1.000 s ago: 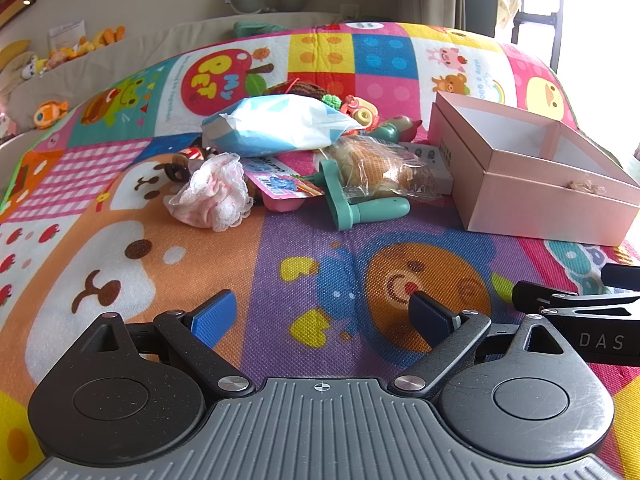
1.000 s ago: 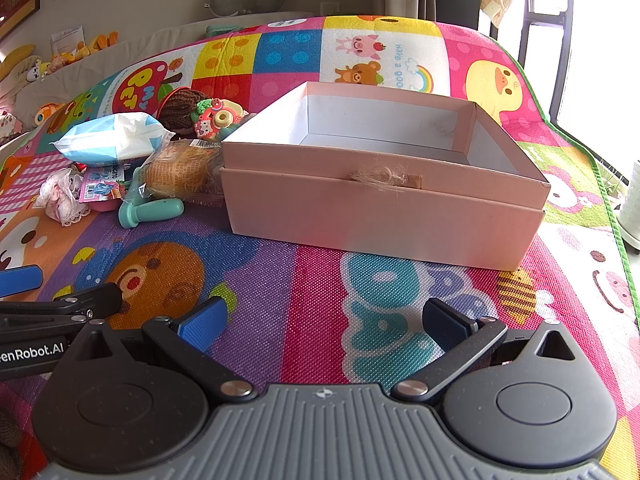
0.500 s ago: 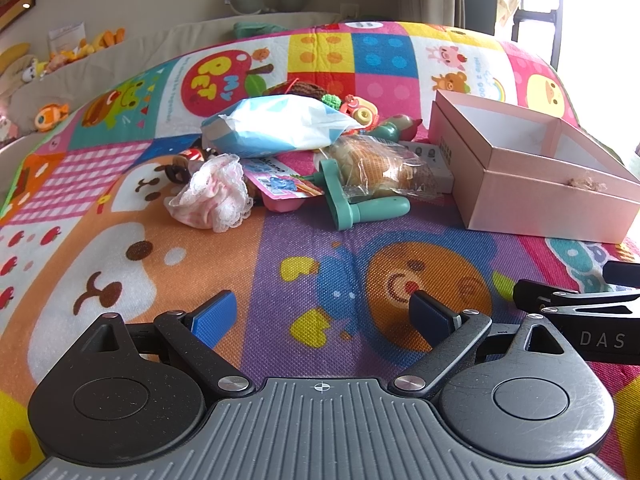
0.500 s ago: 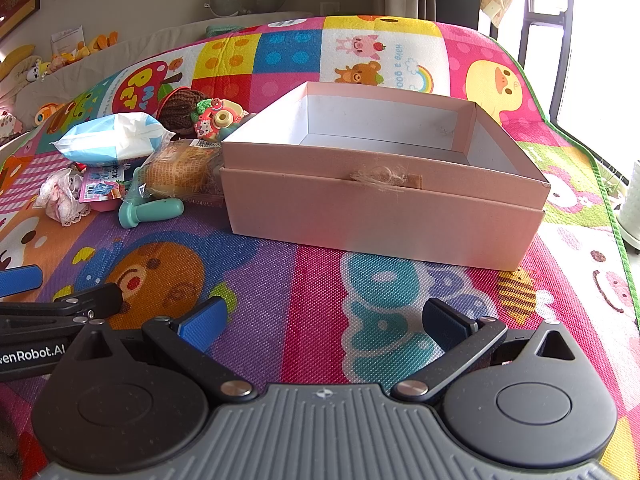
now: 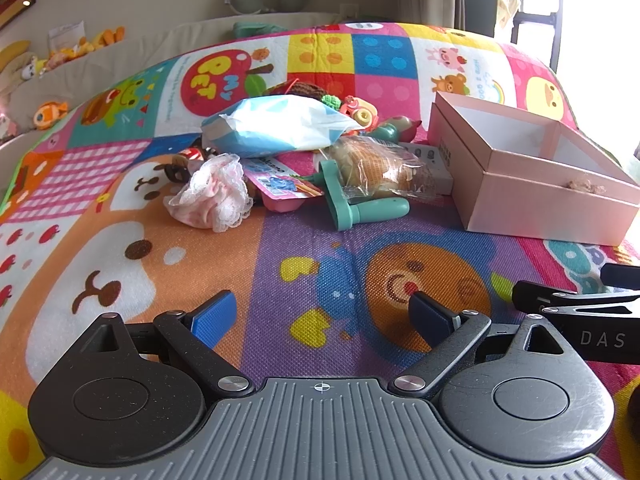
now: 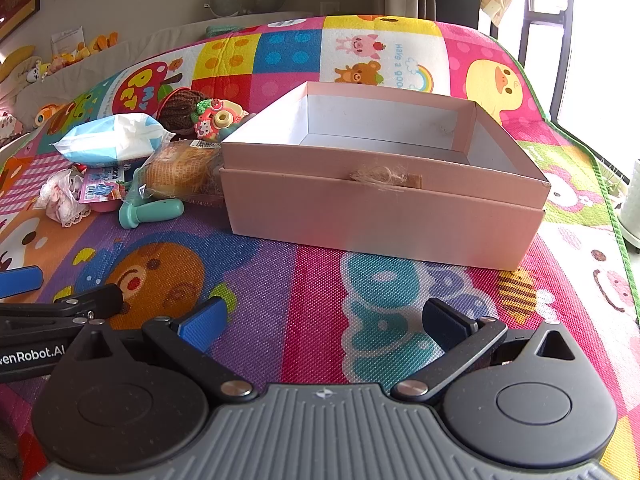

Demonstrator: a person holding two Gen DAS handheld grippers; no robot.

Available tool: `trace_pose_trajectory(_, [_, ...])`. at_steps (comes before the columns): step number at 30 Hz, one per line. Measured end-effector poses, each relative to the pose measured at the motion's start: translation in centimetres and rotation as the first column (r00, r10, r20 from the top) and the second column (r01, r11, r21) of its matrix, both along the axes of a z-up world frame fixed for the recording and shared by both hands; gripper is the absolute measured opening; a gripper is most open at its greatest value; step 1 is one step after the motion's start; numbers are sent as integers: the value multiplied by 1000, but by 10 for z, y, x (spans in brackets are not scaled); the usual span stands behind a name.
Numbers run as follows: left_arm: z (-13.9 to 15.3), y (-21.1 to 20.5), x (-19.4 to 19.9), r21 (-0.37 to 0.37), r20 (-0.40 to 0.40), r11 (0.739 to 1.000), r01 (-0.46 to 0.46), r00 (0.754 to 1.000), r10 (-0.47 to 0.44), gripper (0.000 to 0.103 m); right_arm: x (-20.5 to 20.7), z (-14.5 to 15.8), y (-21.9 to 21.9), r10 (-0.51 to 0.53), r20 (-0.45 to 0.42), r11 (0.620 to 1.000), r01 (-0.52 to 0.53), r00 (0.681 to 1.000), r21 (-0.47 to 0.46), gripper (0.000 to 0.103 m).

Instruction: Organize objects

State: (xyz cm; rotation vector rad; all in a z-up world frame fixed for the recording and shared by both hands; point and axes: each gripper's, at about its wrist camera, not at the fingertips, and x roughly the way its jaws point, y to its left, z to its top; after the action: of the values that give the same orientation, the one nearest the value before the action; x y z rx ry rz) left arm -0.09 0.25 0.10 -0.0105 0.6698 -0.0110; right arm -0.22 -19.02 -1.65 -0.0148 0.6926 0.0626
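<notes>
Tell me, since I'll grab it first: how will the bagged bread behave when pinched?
The bread looks soft, so it probably squashes under pressure. Its clear wrapper looks crinkly and glossy, likely slippery. It lies across the teal toy, which may shift when it's lifted.

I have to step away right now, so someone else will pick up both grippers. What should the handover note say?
Left gripper: open, empty, low over the play mat.
Right gripper: open, empty, facing the pink box.
Pile left of the box: wipes pack, bagged bread, teal toy, lacy pink cloth, small toys behind.
Done: nothing; no pile item is visible inside the box.
Left: move the pile into the box, probably starting with the nearest items.
</notes>
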Motion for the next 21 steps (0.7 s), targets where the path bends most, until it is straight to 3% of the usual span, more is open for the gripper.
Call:
trace_pose_trajectory(3, [10,10,-4,-22,26,998,65,998,-64,88,3,-3,-2,42,-14,999,-42,999,-1,103])
trace_pose_trajectory(7, [59,35,9,82,212,989,125,967,-140,84,0,3,-15,131,-64,991,-130,989,13,103])
trace_pose_trajectory(9, [82,51,35,100,235,979,180,951,-199,84,-4,4,-14,139,-72,990,-140,988,-8,103])
trace_pose_trajectory(12, [98,69,93,47,166,952,304,937,-307,84,-6,4,-14,125,-84,992,-126,989,-7,103])
trace_pose_trajectory(16, [77,69,159,47,-27,923,383,924,-382,82,-4,5,-14,125,-106,992,-127,986,-6,103])
trace_pose_trajectory(21, [43,67,182,36,-116,928,372,924,-365,81,-4,5,-15,131,-105,991,-132,986,-6,103])
